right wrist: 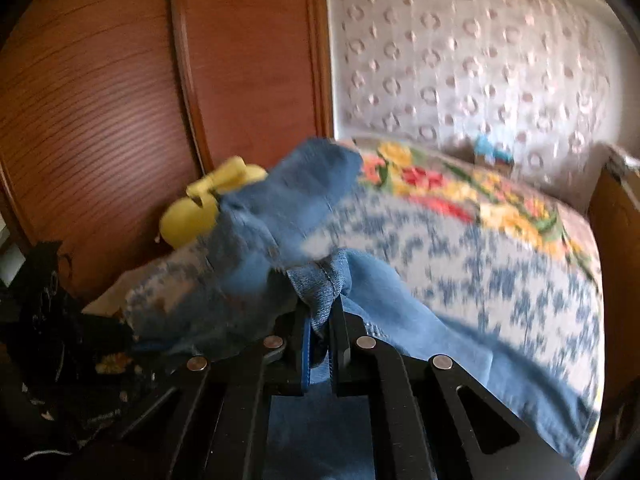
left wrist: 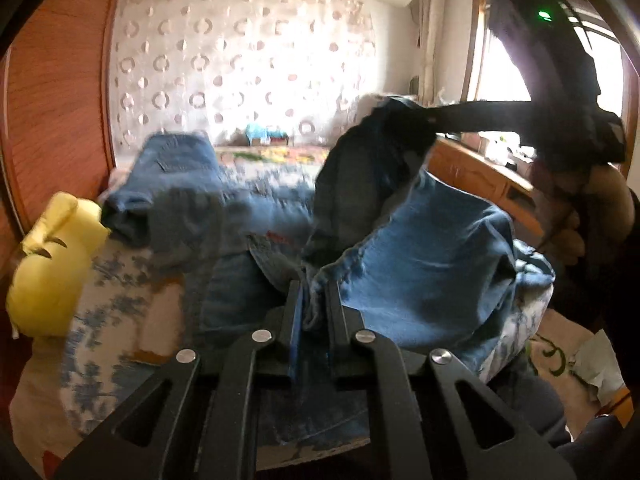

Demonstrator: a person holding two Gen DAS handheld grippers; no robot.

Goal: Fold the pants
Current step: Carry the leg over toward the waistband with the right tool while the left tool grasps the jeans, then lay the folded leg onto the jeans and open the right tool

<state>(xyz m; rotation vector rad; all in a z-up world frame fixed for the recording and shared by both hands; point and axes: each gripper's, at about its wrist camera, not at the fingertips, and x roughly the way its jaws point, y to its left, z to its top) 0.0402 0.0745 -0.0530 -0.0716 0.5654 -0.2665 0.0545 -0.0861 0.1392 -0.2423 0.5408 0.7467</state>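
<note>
Both grippers have denim pinched. The left gripper (left wrist: 314, 296) sits bottom centre of the left wrist view, jaws pressed together on a hemmed edge of the jeans (left wrist: 420, 248); the right gripper (right wrist: 322, 316), bottom centre of its own view, clamps a bunched seam w/ visible stitching. The jeans lie crumpled across the bed (right wrist: 480, 256), which has a blue-and-white floral cover; one part stretches toward upper left of the left wrist view, another is hoisted at centre right, where the right tool appears as a dark shape gripping fabric at the upper right. A yellow plush toy (left wrist: 52, 256) sits at the left edge, beside the wooden wardrobe (right wrist: 120, 80). Judged step: lifting the garment by two points to spread it before the 1st fold. To do it well, prob. keep both pinches firm, pull the hands apart so the cloth betw. them goes taut, and lift enough for the slack to hang free. Which part each jaw holds (waist vs leg hem) can't be told, so it is worth checking for matching edges. Risk: thick seam slipping from the pads, or the trailing leg dragging the toy.
</note>
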